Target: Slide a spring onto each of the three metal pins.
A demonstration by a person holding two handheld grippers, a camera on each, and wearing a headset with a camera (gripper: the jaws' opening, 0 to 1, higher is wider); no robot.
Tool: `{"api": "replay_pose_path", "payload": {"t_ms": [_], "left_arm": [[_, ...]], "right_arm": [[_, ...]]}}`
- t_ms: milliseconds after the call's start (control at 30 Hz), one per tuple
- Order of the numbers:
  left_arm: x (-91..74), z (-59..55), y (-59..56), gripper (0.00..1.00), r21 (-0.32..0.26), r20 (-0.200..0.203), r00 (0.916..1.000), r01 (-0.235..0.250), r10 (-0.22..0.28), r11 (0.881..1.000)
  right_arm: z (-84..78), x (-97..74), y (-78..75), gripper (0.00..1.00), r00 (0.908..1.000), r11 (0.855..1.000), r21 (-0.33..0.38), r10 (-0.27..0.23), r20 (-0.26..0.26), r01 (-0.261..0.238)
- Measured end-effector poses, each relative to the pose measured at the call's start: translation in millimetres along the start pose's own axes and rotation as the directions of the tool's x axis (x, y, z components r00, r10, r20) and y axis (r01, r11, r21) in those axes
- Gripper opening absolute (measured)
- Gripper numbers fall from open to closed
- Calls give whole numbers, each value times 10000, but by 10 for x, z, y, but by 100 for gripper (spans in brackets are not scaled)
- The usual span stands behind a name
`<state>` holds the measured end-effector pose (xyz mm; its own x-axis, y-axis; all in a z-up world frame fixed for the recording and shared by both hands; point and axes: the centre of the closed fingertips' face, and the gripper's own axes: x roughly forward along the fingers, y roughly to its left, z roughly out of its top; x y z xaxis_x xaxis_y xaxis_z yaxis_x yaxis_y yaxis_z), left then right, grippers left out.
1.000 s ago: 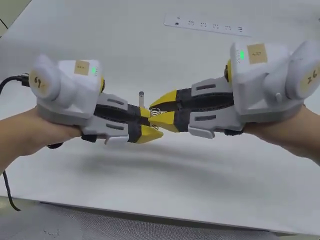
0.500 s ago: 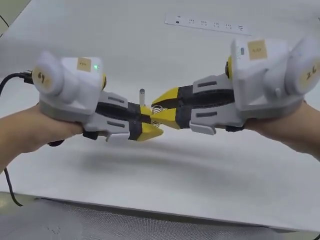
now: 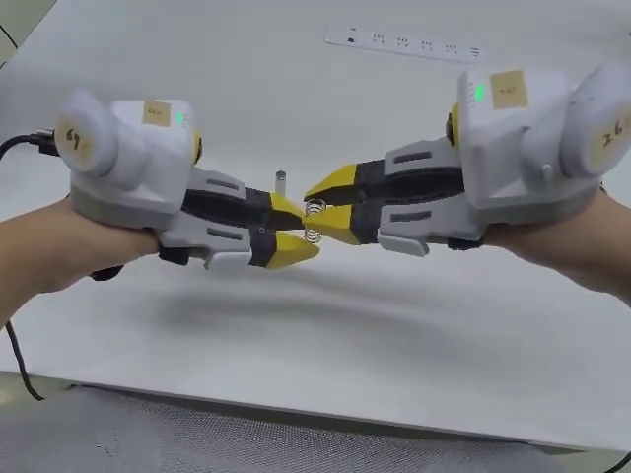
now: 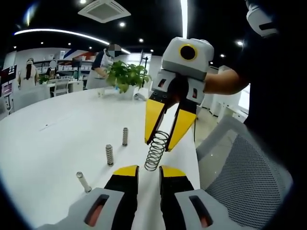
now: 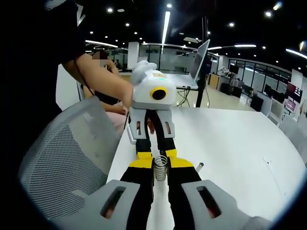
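A loose spring (image 3: 314, 219) hangs in the air between the two grippers' yellow tips. My right gripper (image 3: 308, 210) is shut on one end of the spring (image 5: 160, 167). The spring's other end (image 4: 154, 152) reaches between the tips of my left gripper (image 4: 149, 168), whose jaws stand a little wider than the coil. On the white table (image 4: 57, 134) stand three pins. The nearest is a bare pin (image 4: 82, 181); the second pin (image 4: 109, 155) and the farthest pin (image 4: 124, 136) each wear a spring. The bare pin (image 3: 281, 181) rises just behind the tips.
A white power strip (image 3: 409, 46) lies at the table's far side. A grey mesh chair (image 5: 62, 158) stands beside the table edge. A potted plant (image 4: 125, 75) and people are at the table's far end.
Both grippers have risen slightly with the spring between them; the right one keeps its hold. The pins have not moved.
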<state>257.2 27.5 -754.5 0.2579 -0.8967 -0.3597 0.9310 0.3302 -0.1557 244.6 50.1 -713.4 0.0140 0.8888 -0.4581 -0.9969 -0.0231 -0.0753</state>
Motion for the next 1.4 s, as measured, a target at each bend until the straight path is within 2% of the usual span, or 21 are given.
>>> {"api": "replay_pose_path", "payload": {"t_ms": [433,733,967,1200,1400], "left_arm": [[-161,-29,105,14,-390,220,9981,-564,573,9976],[-326,-77,229,19,-681,346,9907,-1290,1315,9893],[-446,-83,297,27,-847,562,9797,-1876,1927,9786],[-537,-110,318,36,-1009,736,9684,-2303,2381,9679],[-643,-140,367,46,-1134,826,9552,-2744,2843,9549]], "right_arm": [[-62,33,-52,7,9996,9993,313,-205,178,199],[-87,12,-80,7,9992,9987,391,-346,212,337],[-112,1,-110,7,9986,9980,402,-491,201,482],[-137,-8,-120,7,9981,9976,386,-589,152,583],[-134,-12,-132,7,9976,9972,346,-673,164,667]]}}
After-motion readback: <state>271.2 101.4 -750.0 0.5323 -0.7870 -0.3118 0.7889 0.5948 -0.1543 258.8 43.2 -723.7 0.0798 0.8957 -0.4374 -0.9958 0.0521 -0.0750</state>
